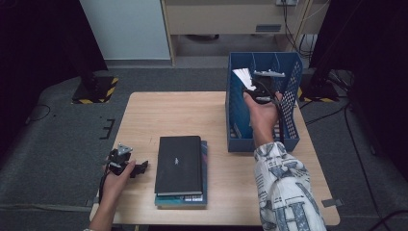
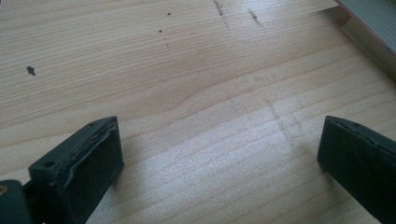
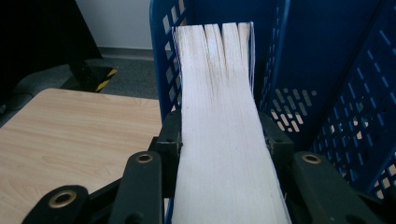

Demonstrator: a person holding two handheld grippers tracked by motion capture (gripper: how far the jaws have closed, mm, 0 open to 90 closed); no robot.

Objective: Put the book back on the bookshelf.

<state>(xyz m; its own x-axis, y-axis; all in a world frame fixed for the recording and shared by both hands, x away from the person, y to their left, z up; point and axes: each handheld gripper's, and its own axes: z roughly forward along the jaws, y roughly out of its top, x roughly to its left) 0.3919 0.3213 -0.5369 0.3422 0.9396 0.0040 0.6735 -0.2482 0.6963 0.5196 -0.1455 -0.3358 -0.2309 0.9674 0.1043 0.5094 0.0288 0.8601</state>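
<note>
One book point(image 3: 224, 135) sits pinched in the right gripper point(image 1: 250, 86) over the blue rack point(image 1: 288, 130) at far right — lower it straight into a slot — while the left gripper point(image 2: 219, 154) rests spread.

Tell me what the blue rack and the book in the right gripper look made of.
Blue rack: probably moulded plastic, matte, judging by its perforated walls. Book clamped in the right gripper: paper, its white page edges fanning; the cover is hidden.

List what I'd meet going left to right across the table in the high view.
Left tongs resting open on the table → stack of books with a black one on top → blue file rack, where the right tongs hold a book by its white page edges.
</note>
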